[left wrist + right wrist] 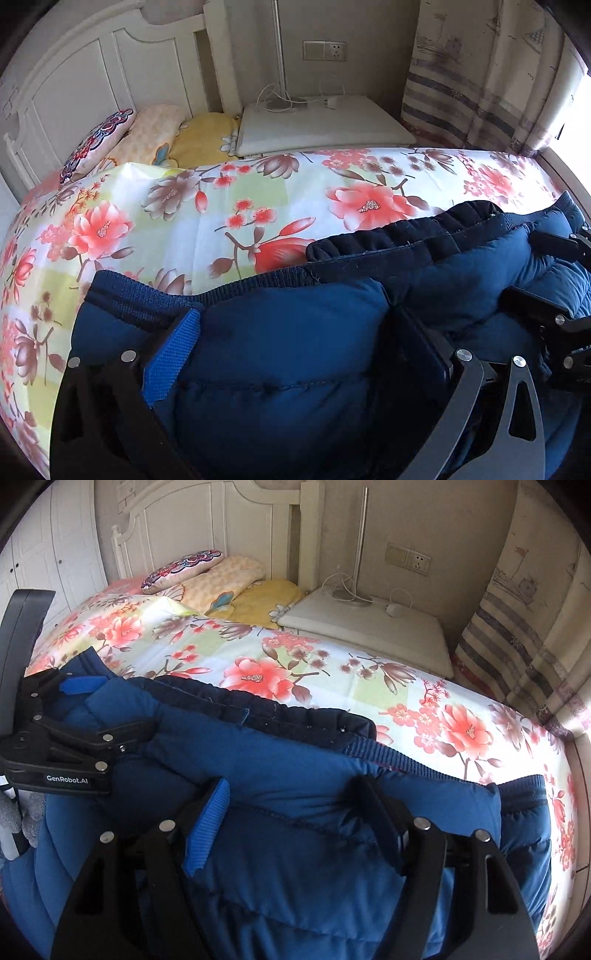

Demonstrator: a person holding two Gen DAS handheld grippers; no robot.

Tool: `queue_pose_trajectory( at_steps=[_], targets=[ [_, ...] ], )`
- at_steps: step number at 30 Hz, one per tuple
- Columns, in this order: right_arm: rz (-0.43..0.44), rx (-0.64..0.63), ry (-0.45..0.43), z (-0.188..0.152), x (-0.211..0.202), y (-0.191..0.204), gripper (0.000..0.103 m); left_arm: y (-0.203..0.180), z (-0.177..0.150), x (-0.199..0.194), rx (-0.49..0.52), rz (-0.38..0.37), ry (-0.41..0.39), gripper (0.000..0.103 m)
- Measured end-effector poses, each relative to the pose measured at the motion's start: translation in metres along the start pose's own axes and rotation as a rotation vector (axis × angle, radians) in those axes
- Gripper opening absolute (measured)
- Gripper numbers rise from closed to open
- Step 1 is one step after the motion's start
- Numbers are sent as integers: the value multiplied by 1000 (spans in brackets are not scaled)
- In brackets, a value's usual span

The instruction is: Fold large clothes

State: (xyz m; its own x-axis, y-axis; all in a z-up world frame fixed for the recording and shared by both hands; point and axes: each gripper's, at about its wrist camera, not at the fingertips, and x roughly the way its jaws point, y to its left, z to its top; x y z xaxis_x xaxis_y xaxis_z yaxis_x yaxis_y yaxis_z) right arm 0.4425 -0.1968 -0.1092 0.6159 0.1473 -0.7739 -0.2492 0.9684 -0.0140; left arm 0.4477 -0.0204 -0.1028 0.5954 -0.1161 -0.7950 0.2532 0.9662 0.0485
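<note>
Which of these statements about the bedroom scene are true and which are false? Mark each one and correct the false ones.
1. The jacket is blue and padded. True.
2. Only the left gripper has its jaws around the jacket. False: the right gripper has bulky fabric between its jaws too.
3. The bedsheet is plain white. False: it carries a red flower print.
4. Pillows lie by the headboard. True.
5. A wall socket sits above the bedside table. True.
</note>
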Motion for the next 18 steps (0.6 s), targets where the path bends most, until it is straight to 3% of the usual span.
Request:
queue_pose_trajectory(
  at_steps=[11,14,18],
  targets=[
    [0,10,-18,-3,1,-1,77,4,1,2,-31,-28,-15,99],
    [47,6,17,0,-4,-5,82,6,4,-6,-26,-28,3,99],
    [11,91,-26,-5,-47,-40,82,29,1,-51,-47,-29,-92,99]
  ],
)
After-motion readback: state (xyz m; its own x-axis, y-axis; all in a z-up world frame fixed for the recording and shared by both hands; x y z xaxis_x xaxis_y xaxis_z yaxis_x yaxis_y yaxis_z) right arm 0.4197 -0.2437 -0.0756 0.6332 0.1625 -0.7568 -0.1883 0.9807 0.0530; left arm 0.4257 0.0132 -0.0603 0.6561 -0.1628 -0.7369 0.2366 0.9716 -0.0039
